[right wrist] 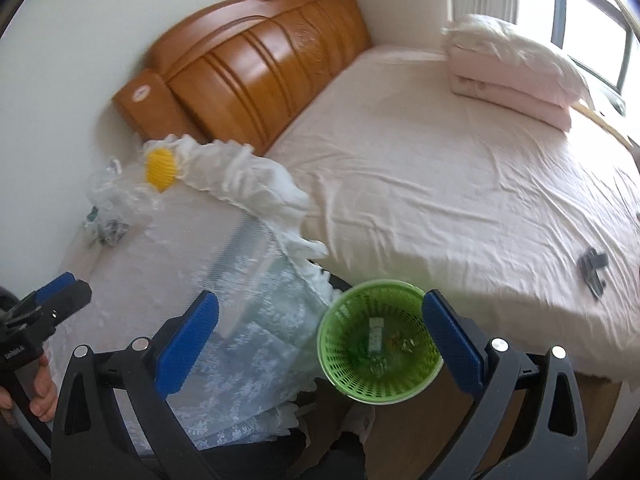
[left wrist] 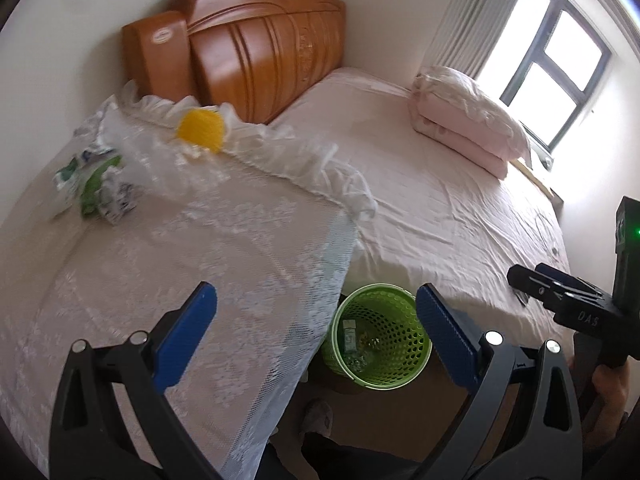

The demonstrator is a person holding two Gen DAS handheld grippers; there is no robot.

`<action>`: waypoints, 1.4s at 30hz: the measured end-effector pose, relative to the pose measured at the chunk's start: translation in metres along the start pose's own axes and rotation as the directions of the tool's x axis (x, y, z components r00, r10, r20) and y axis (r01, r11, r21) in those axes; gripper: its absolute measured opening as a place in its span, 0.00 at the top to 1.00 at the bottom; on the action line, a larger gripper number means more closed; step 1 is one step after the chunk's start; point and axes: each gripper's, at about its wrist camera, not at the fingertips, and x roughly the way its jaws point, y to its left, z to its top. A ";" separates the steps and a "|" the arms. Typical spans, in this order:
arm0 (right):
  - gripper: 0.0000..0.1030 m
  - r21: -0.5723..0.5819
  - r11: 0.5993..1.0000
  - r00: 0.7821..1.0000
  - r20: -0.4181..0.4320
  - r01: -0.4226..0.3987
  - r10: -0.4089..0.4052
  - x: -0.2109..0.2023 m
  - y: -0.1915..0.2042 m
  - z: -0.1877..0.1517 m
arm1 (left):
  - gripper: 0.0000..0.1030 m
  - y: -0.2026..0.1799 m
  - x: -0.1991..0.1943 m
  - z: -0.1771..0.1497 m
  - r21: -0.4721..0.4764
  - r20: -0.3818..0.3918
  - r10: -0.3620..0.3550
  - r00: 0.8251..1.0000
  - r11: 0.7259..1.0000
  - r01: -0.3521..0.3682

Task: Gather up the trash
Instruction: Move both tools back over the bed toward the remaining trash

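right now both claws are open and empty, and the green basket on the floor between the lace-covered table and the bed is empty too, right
Not quite: the green basket is not empty. The right wrist view shows a small packet and some crumpled scraps lying at its bottom. The rest holds: the left claw and right claw are both open and hold nothing, and the basket stands on the floor between the lace-covered table and the bed.

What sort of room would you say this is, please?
A bedroom, most likely: a bed with a carved wooden headboard, folded bedding by the window, and a green wastebasket beside a lace-covered table.
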 end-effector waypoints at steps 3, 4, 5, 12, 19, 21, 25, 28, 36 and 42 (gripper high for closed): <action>0.02 -0.030 0.999 1.000 0.000 -0.020 0.020 0.003 0.016 0.004 | 0.08 0.012 -0.004 -0.002 -0.023 0.003 0.019 1.000 1.000 -0.019; 0.02 -0.046 0.998 0.999 0.001 -0.034 0.034 0.004 0.023 0.006 | 0.08 0.015 -0.005 -0.002 -0.030 0.003 0.025 1.000 0.999 -0.025; 0.02 -0.054 0.998 0.999 0.001 -0.041 0.041 0.004 0.029 0.007 | 0.08 0.021 -0.006 -0.003 -0.042 0.003 0.035 0.999 0.999 -0.034; 0.02 -0.152 0.980 0.992 -0.012 -0.126 0.126 0.011 0.074 0.012 | 0.08 0.055 -0.018 -0.007 -0.117 0.023 0.096 0.995 0.989 -0.093; 0.02 -0.231 0.953 0.981 -0.048 -0.195 0.189 0.022 0.109 0.014 | 0.08 0.089 -0.035 -0.016 -0.205 0.037 0.167 0.985 0.966 -0.156; 0.02 -0.246 0.944 0.976 -0.070 -0.219 0.208 0.029 0.119 0.015 | 0.08 0.098 -0.037 -0.022 -0.226 0.029 0.188 0.982 0.958 -0.177; 0.02 -0.255 0.929 0.963 -0.109 -0.267 0.247 0.041 0.135 0.015 | 0.08 0.114 -0.041 -0.029 -0.256 0.012 0.217 0.976 0.944 -0.206; 0.02 -0.261 0.918 0.953 -0.137 -0.297 0.269 0.051 0.146 0.015 | 0.08 0.125 -0.043 -0.033 -0.275 0.004 0.232 0.973 0.935 -0.222; 0.02 -0.284 0.902 0.941 -0.194 -0.324 0.277 0.078 0.181 0.020 | 0.08 0.164 -0.042 -0.038 -0.310 -0.023 0.283 0.959 0.910 -0.276; 0.02 -0.291 0.906 0.945 -0.207 -0.308 0.255 0.096 0.202 0.029 | 0.08 0.219 -0.026 -0.017 -0.306 -0.026 0.342 0.939 0.892 -0.333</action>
